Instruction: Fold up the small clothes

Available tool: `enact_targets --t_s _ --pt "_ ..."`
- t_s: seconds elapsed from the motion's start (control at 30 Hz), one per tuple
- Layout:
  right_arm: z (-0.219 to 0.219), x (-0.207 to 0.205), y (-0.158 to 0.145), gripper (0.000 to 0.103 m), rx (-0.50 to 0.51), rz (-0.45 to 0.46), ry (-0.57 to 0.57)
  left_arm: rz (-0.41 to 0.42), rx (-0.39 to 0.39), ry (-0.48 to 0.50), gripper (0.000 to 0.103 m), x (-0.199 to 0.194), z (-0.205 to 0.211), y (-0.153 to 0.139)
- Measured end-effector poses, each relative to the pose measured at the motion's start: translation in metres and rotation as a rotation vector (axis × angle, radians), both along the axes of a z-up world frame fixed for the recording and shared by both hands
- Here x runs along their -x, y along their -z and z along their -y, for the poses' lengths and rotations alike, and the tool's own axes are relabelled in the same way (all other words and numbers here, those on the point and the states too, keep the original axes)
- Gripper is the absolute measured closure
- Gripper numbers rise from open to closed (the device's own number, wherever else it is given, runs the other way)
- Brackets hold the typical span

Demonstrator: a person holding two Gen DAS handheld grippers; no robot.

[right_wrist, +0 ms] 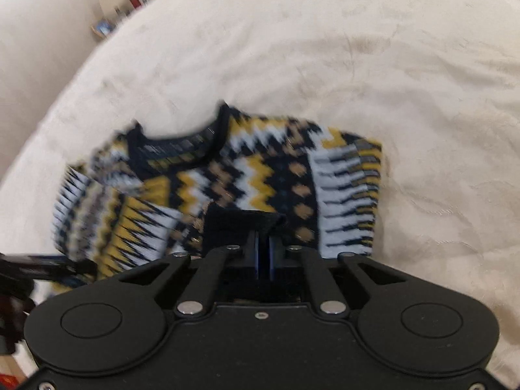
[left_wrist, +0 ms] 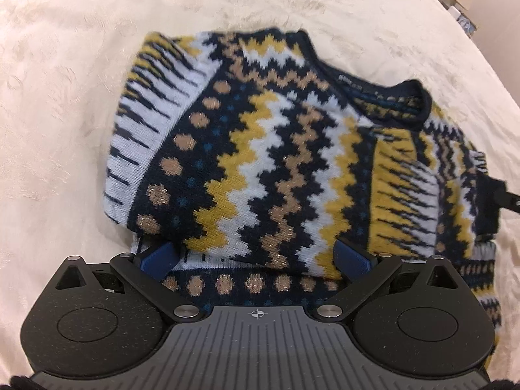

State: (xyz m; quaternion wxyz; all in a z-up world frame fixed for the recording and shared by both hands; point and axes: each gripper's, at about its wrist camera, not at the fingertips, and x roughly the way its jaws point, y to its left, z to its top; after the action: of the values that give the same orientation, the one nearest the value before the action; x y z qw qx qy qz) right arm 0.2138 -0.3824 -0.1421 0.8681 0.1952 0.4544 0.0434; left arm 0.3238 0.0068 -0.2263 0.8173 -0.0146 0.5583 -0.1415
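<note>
Left wrist view: the left gripper fills the bottom of the frame, jaws spread wide. Its blue fingertips rest at the near edge of the patterned sweater, with a fold of knit lying over and between them; whether they bear on it cannot be determined. The sweater occupies the centre of the frame on a cream bedspread. Its dark neckline sits at centre right. At the right edge a dark gripper part touches the sweater, cut off by the frame.

Right wrist view: the right gripper is at bottom centre, jaws nearly together, pinching the dark cuff of the sweater. The garment lies beyond, centre-left, neckline toward the upper left; motion blur softens its left side. The bedspread extends to the upper frame. No containers are visible.
</note>
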Motion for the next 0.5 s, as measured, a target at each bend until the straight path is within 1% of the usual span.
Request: enact_targets --t_s 0.07,0.1,0.17,0.23,0.3,0.37,0.4,0.47,0.5 --pt "0.003 0.008 -0.017 0.091 0.042 0.027 0.026 0.043 0.016 0.001 0.001 0.001 -0.002 -0.014" --pt "0.007 0.012 -0.023 0.091 0.062 0.023 0.053 0.066 0.022 0.003 0.001 0.002 -0.002 -0.020" --pt "0.016 0.015 -0.020 0.091 0.069 -0.021 0.106 0.099 0.019 0.003 0.001 -0.002 -0.003 -0.028" --pt "0.020 0.014 -0.008 0.091 0.092 -0.082 0.121 0.125 -0.002 -0.004 0.001 -0.009 -0.003 -0.031" --pt "0.016 0.008 0.006 0.091 0.136 -0.142 0.104 0.125 -0.013 -0.017 0.001 -0.016 -0.005 -0.030" --pt "0.011 0.005 0.017 0.091 0.143 -0.180 0.085 0.111 -0.018 -0.041 0.001 -0.021 -0.007 -0.029" --pt "0.009 0.004 0.019 0.091 0.142 -0.184 0.079 0.109 -0.029 -0.045 0.001 -0.020 -0.006 -0.028" --pt "0.007 0.001 0.024 0.088 0.143 -0.189 0.080 0.096 -0.077 -0.042 0.001 -0.019 -0.006 -0.025" --pt "0.007 0.000 0.026 0.087 0.145 -0.195 0.084 0.072 -0.105 -0.039 0.001 -0.018 -0.007 -0.020"
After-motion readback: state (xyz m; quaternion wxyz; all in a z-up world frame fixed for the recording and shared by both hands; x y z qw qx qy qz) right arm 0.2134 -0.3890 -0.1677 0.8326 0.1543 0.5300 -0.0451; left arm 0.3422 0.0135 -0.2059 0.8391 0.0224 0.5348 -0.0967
